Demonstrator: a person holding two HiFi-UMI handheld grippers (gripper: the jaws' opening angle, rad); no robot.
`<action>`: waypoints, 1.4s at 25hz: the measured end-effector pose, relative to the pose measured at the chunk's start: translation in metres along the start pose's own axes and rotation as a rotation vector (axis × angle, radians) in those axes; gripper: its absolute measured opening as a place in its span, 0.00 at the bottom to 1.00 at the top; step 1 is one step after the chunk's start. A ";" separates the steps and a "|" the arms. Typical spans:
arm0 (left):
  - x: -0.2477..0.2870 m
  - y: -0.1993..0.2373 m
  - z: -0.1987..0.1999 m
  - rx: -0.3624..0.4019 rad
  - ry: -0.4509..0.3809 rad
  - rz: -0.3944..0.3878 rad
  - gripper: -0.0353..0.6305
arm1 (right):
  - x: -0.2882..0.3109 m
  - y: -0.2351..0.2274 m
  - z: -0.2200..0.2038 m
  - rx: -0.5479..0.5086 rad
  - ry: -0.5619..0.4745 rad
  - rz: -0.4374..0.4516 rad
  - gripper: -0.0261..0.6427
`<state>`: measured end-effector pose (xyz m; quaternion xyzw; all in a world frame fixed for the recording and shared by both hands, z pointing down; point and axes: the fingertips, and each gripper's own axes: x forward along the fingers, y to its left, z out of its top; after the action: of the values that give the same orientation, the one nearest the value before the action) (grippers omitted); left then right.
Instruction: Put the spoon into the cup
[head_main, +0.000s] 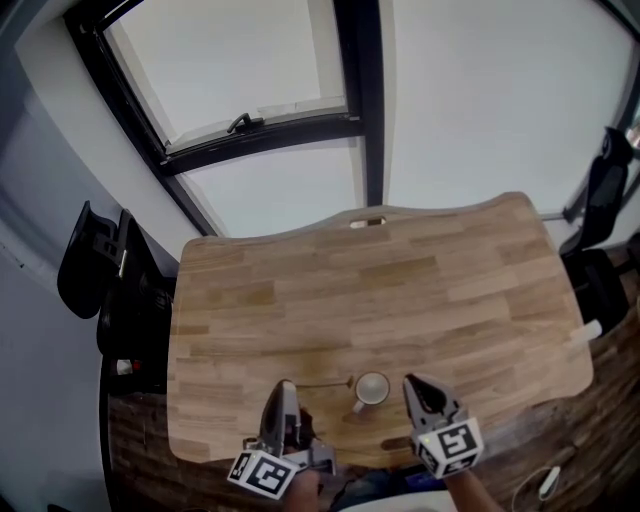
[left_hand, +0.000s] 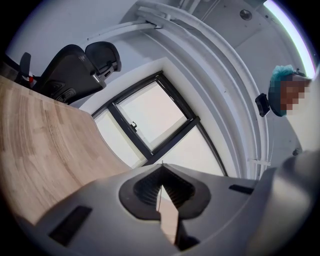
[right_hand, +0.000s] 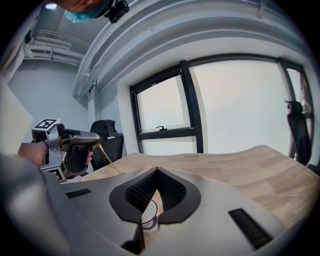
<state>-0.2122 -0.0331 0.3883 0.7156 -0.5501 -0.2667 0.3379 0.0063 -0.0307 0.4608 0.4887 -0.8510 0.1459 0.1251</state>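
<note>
My left gripper (head_main: 285, 390) is clamped on the spoon (head_main: 326, 383) just beside the cup (head_main: 372, 388). I should lift its bowl above the rim, then lower slowly. My right gripper (head_main: 416, 384), closed and empty, is near the cup.

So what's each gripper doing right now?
Left gripper: closed on the spoon.
Right gripper: closed, holding nothing, beside the cup.

Office-type room: light wooden desk (head_main: 450, 270) with a cable slot at its far edge, black office chairs (head_main: 95, 265) beside it, large black-framed windows (head_main: 250, 60), white pipes (right_hand: 165, 30) along the ceiling.
</note>
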 end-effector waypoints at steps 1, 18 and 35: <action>-0.001 -0.001 -0.001 0.000 -0.001 0.002 0.05 | -0.002 0.000 0.003 0.009 -0.011 -0.004 0.03; -0.014 -0.017 -0.008 0.036 -0.044 0.085 0.05 | -0.015 -0.005 0.004 -0.023 0.010 0.112 0.03; -0.017 0.011 -0.040 0.019 -0.001 0.151 0.05 | -0.017 -0.012 -0.021 -0.018 0.046 0.130 0.03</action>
<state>-0.1928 -0.0113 0.4225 0.6751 -0.6053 -0.2355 0.3498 0.0263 -0.0154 0.4757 0.4279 -0.8790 0.1574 0.1394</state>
